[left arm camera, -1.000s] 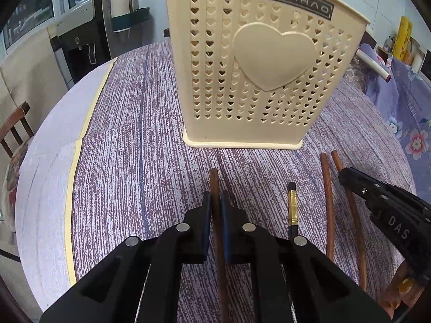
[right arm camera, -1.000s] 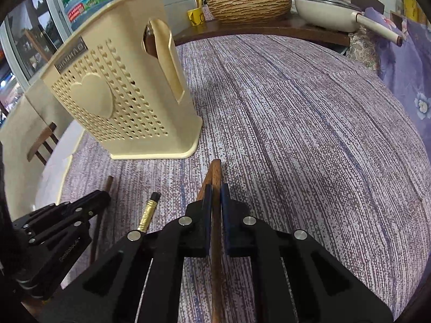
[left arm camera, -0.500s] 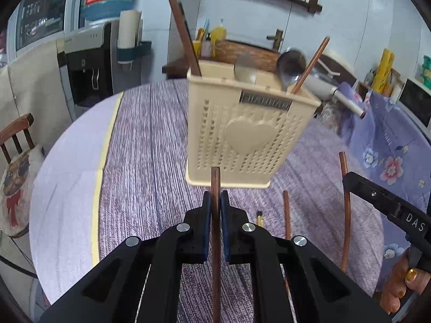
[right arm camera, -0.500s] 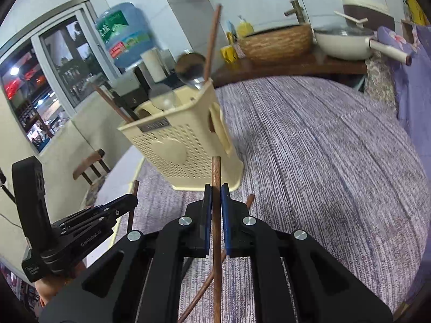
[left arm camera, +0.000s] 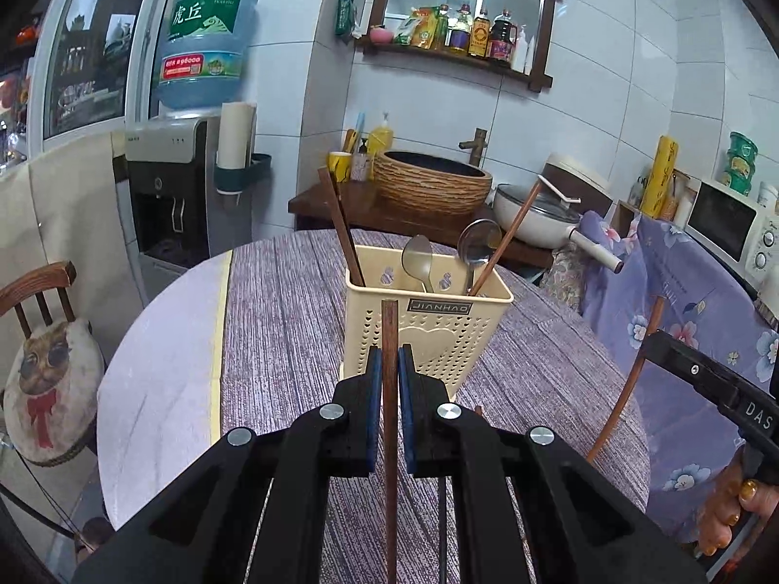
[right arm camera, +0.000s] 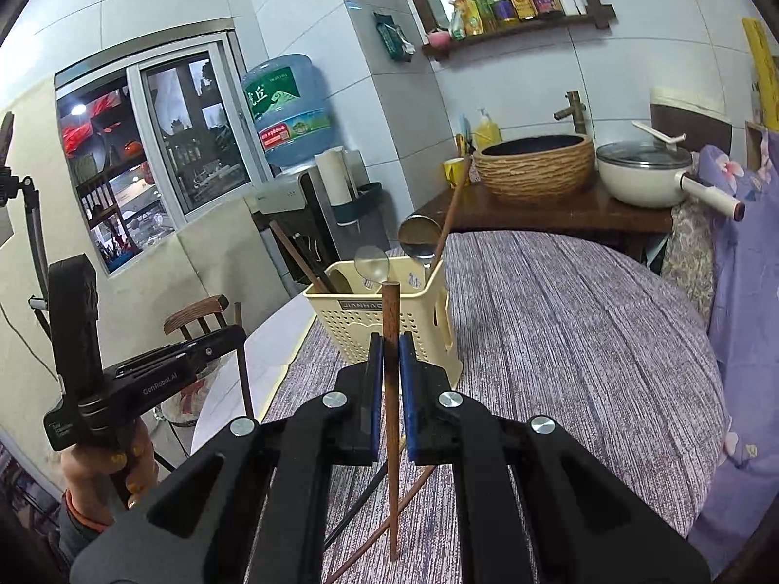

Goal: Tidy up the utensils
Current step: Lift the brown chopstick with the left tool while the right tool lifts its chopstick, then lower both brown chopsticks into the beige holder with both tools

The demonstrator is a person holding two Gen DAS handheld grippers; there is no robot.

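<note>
Holding now: each gripper has 1 brown chopstick between its blue pads, lifted above the table.
Left gripper (left arm camera: 389, 370): jaws almost fully closed, pressed on the left chopstick (left arm camera: 389, 389); the stick runs along the fingers and its tip stands in front of the holder.
Right gripper (right arm camera: 389, 365): jaws fully closed on the right chopstick (right arm camera: 390, 389); the stick passes between the pads, its upper end in front of the holder's rim, its lower end hanging free.
Right hand (left arm camera: 730, 511): seen at the lower right edge of the left camera, around the handle.
Left hand (right arm camera: 102, 467): seen at the lower left of the right camera, around the handle.
Utensil holder (left arm camera: 453, 336): cream plastic, with small heart holes, upright on the table, ahead of both grippers.
Inside the holder: 2 metal spoons (left arm camera: 418, 258) and some chopsticks, leaning.
On the table (right arm camera: 560, 340): 1 more brown chopstick (right arm camera: 389, 516) and 1 dark thin stick (right arm camera: 362, 501) lie under the right gripper.
Table cover: purple striped cloth.
</note>
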